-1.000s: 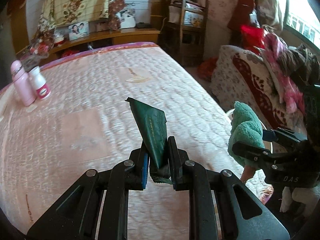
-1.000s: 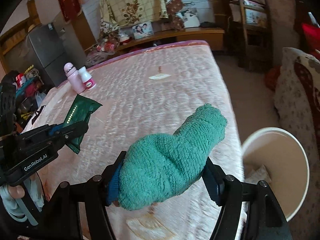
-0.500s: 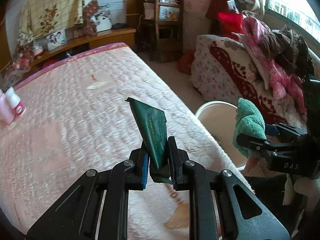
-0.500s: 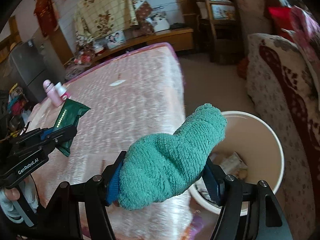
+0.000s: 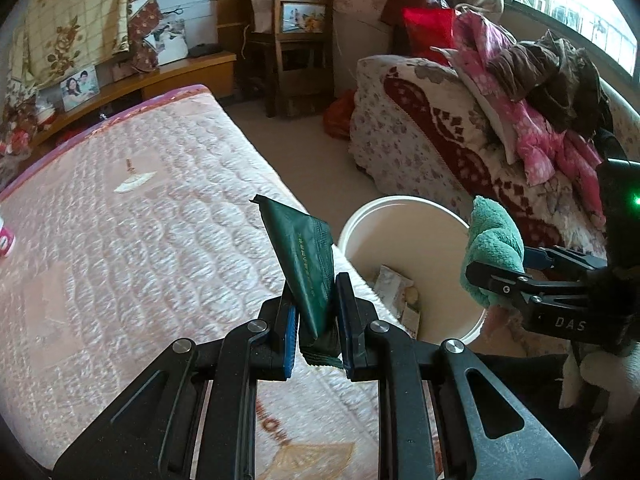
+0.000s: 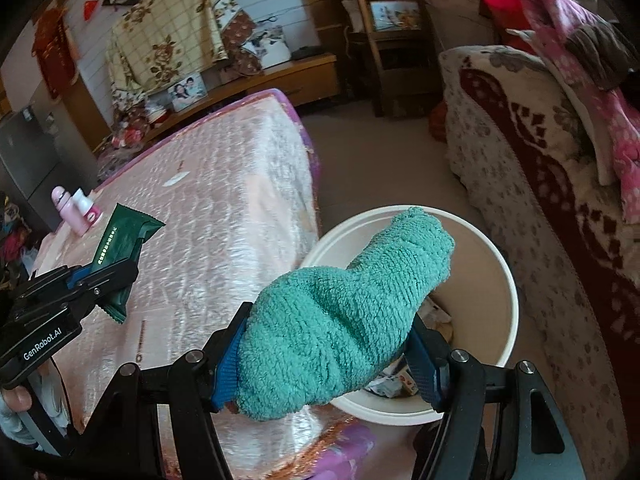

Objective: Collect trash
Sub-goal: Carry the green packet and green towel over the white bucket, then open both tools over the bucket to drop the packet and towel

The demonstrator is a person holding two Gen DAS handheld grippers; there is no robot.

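Two pieces of trash are in hand, one per gripper. At left, the left gripper (image 5: 316, 312) is clamped on the lower end of a green wrapper (image 5: 306, 256), which stands up stiffly from the pads above the edge of the bed (image 5: 120, 240). It looks like thin foil: nearly weightless, slick and crinkly, so a pinch across a flat end, as here, seems the safest hold, and it may flutter as it drops. At right, the right gripper (image 6: 324, 364) squeezes a teal cloth (image 6: 344, 312) at its thick end, the free end jutting out over the white bucket (image 6: 508, 320), which stands on the floor beside the bed with paper scraps inside. Soft, light and grippy, the cloth should compress without slipping and fall straight.
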